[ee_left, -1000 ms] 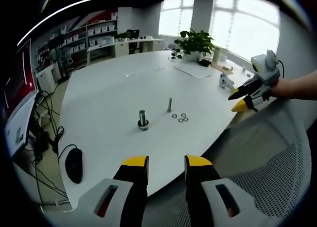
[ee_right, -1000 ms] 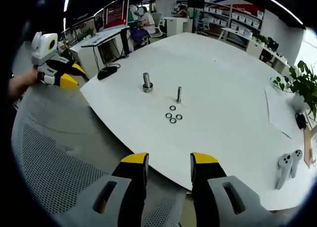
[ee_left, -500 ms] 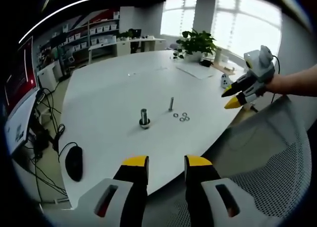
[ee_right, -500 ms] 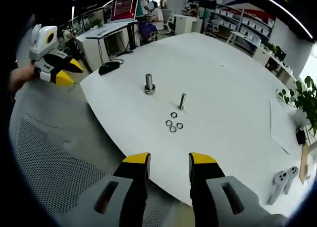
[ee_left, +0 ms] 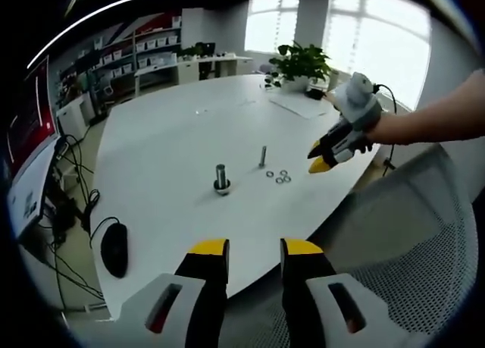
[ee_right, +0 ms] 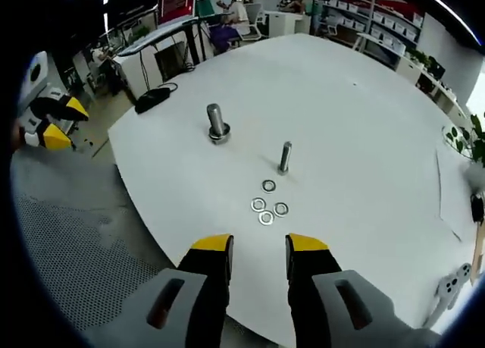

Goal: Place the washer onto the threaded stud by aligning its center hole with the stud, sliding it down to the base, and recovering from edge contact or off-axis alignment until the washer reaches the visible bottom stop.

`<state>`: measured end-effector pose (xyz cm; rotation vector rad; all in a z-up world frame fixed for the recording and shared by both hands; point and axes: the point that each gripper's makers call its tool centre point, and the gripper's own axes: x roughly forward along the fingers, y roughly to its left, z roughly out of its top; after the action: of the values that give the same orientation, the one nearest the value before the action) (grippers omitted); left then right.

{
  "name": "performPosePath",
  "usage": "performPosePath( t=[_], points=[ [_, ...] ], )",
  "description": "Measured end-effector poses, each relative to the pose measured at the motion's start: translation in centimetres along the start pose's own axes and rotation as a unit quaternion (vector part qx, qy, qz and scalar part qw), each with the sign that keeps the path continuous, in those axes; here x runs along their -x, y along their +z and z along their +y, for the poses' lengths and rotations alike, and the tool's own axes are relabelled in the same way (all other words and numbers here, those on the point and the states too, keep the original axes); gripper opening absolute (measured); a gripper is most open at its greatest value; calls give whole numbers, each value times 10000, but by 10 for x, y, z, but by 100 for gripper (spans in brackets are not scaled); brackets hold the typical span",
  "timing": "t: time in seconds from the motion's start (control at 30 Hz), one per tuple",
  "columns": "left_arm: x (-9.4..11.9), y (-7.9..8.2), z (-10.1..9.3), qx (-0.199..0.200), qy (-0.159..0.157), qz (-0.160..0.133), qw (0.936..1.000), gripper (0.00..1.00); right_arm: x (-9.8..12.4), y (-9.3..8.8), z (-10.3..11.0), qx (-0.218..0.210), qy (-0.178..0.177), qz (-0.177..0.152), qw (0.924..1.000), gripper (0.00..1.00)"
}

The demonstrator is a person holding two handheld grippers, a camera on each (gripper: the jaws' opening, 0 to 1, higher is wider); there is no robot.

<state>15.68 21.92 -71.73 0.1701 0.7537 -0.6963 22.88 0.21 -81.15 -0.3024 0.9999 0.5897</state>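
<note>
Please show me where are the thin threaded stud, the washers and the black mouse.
thin threaded stud [ee_right: 285,157], right gripper view, mid shaft.
washers [ee_right: 266,217], right gripper view, nearest ring.
black mouse [ee_left: 114,252], left gripper view, top shell.

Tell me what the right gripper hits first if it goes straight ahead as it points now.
Probably the loose washers on the white table, just ahead of the open right gripper; depth is uncertain.

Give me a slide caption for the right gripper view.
Open right gripper approaching four loose washers beside a threaded stud on the white table.
</note>
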Motion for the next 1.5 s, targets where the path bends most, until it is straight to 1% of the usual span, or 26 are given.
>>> performPosePath(
  t=[0.1,0.2,0.3,0.4,0.53,0.67,0.73,0.87,1.07,1.23,1.27,1.33,1.37,1.5],
  points=[
    [-1,-3,-2,-39,-36,67,10000,25,-10,-1,0,-57,28,96,9999,30],
    [0,0,1,-12,4,4,10000,25,-21,-3,0,-103,66,195,9997,30],
    [0,-2,2,34,18,43,10000,25,-28,-1,0,-48,76,242,9997,29],
    [-1,-3,1,-10,7,82,10000,25,-35,-3,-2,4,72,331,9994,29],
    [-1,-4,2,-6,22,90,10000,25,-42,-8,-5,-114,97,476,9988,28],
    [-1,-4,2,0,46,77,10000,25,-46,-5,-5,-148,107,489,9986,27],
    [-1,-4,2,-12,54,85,9999,25,-49,-7,-6,-50,95,560,9984,26],
    [-2,-4,2,-24,50,113,9999,25,-52,-9,-6,2,119,641,9979,25],
    [-2,-5,2,-8,43,133,9999,25,-56,-14,-4,287,153,801,9963,24],
    [-2,-5,2,-2,46,142,9999,25,-57,-11,-6,300,137,769,9965,22],
    [-2,-5,3,-2,47,146,9999,25,-58,-11,-7,409,132,799,9959,22],
    [-2,-5,3,0,42,157,9999,25,-57,-11,-7,904,132,899,9918,21],
    [-2,-6,2,1,38,162,9999,25,-58,-10,-4,1022,199,913,9904,20],
    [-2,-6,2,-8,37,193,9998,25,-60,-9,-4,1081,278,1063,9881,19]
  ],
)
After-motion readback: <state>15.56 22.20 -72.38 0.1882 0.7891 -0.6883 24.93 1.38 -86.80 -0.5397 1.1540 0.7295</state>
